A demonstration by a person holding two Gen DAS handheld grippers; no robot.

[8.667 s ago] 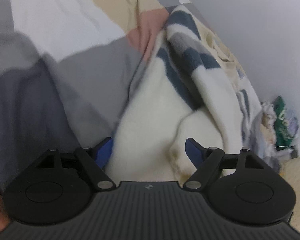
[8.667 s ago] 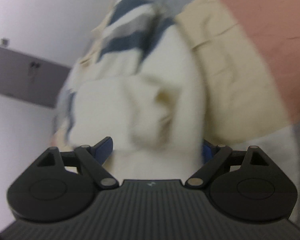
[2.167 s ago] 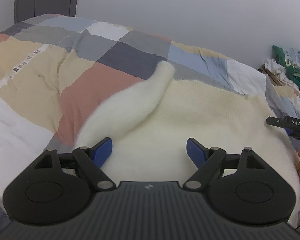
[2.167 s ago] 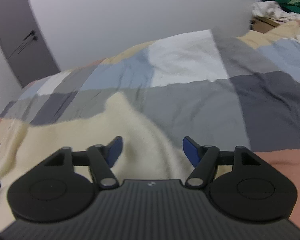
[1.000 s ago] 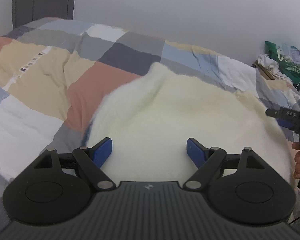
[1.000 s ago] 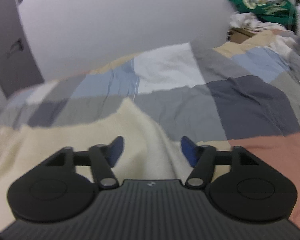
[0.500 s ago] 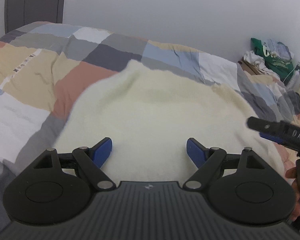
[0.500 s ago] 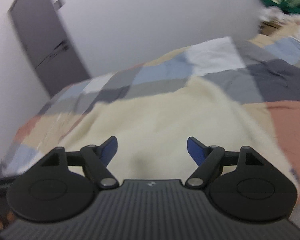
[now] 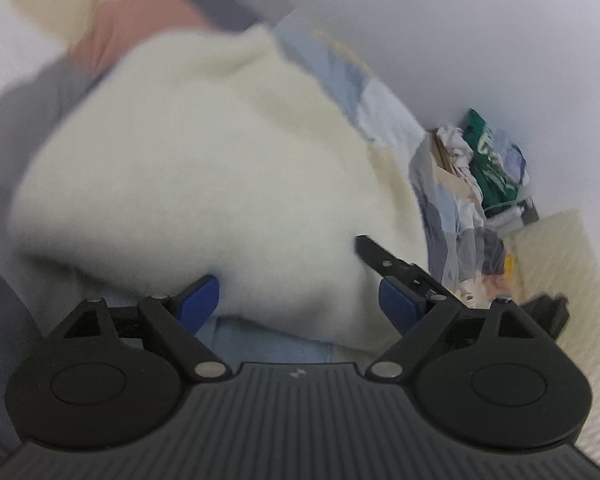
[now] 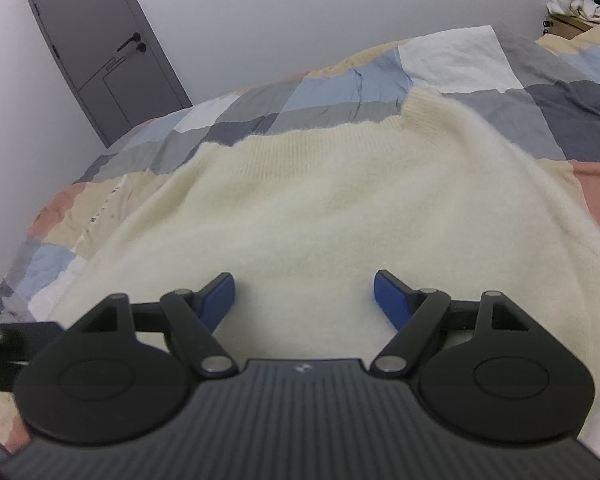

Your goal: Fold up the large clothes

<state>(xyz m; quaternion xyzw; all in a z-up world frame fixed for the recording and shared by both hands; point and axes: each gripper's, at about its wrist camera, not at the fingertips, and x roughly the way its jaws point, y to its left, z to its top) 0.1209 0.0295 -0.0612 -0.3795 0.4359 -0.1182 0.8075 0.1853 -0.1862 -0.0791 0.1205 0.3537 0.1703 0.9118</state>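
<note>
A cream fluffy sweater (image 10: pixel 332 208) lies spread on the patchwork bed cover (image 10: pixel 460 64), its ribbed hem toward the far side. It also shows, blurred, in the left wrist view (image 9: pixel 204 168). My right gripper (image 10: pixel 304 294) is open and empty, just above the sweater's near part. My left gripper (image 9: pixel 300 300) is open and empty at the sweater's near edge, tilted. The right gripper's finger shows in the left wrist view (image 9: pixel 384 260) beside the sweater. The left gripper shows at the left edge of the right wrist view (image 10: pixel 4 340).
A grey door (image 10: pixel 100 48) stands at the far left. A pile of clothes with a green bag (image 9: pixel 488 168) lies by the wall past the bed. A cream textured surface (image 9: pixel 560 264) is at the right.
The left gripper has swung and tilted, so its view is rotated and blurred. The right gripper's view has steadied over the sweater, which now lies flat. Both grippers stay open.
</note>
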